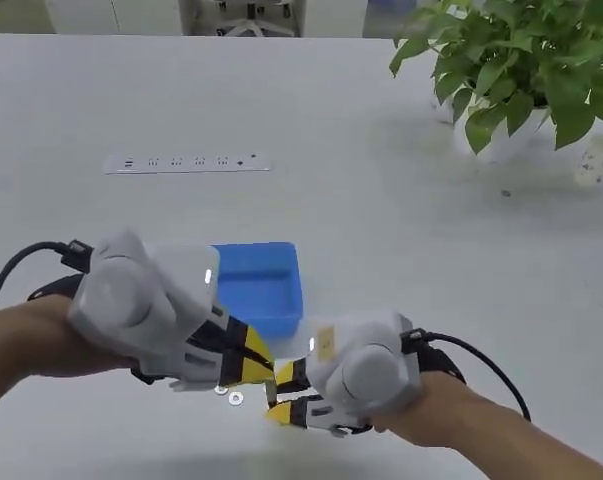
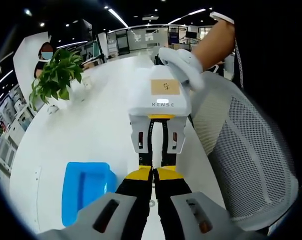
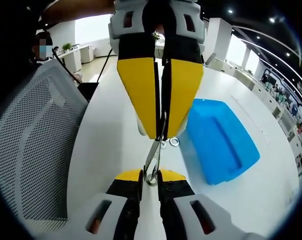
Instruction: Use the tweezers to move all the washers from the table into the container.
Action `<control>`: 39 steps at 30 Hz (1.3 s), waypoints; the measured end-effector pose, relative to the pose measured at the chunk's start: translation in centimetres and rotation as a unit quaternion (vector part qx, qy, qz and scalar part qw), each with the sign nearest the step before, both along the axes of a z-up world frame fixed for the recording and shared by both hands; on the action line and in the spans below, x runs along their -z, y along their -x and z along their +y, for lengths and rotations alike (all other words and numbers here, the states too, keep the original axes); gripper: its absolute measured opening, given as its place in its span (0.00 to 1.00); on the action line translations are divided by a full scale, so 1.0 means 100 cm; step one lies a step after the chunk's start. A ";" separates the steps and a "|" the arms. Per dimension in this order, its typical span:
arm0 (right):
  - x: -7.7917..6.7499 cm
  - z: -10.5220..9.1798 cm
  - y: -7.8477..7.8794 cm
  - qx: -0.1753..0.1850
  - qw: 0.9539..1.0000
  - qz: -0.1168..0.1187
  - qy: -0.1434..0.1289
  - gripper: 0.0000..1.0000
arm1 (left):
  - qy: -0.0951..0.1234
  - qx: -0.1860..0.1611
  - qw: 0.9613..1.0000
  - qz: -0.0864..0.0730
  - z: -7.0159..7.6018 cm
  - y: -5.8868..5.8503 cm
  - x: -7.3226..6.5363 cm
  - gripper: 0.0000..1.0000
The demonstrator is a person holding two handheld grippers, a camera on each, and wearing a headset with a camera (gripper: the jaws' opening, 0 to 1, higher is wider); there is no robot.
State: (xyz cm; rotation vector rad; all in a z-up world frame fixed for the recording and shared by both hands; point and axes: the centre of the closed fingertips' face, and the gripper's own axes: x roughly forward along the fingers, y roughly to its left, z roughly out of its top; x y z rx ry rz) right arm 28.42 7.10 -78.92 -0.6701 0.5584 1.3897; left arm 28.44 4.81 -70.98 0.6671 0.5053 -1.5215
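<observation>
My two grippers meet tip to tip just in front of the blue container (image 1: pixel 273 322). The left gripper (image 1: pixel 253 365) comes in from the left and the right gripper (image 1: pixel 283 394) from the right. Thin metal tweezers (image 3: pixel 155 152) run between them. One end is pinched in the left gripper's yellow jaws (image 3: pixel 161 134), the other sits in the right gripper's shut jaws (image 3: pixel 151 176). Two small washers (image 1: pixel 236 398) lie on the white table under the jaws, next to the container (image 3: pixel 198 122). In the left gripper view its own jaws (image 2: pixel 153 175) are shut, facing the right gripper (image 2: pixel 153 161).
A white power strip (image 1: pixel 186 163) lies further back on the table, and a potted plant (image 1: pixel 521 60) stands at the far right. A mesh chair (image 2: pixel 251 150) is close behind the table's near edge. A person sits in the background.
</observation>
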 end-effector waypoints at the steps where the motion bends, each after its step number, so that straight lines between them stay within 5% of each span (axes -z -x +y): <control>1: 0.000 0.000 0.000 0.001 1.000 0.001 0.000 0.13 | 0.000 0.000 1.000 0.001 0.000 0.000 0.000 0.05; 20: -0.001 -0.003 -0.001 0.013 1.000 0.012 0.000 0.10 | -0.006 0.007 1.000 0.004 -0.001 0.002 0.000 0.05; 39: -0.023 -0.004 -0.002 0.006 1.000 0.001 -0.006 0.10 | -0.002 0.011 1.000 -0.008 0.000 0.003 -0.021 0.05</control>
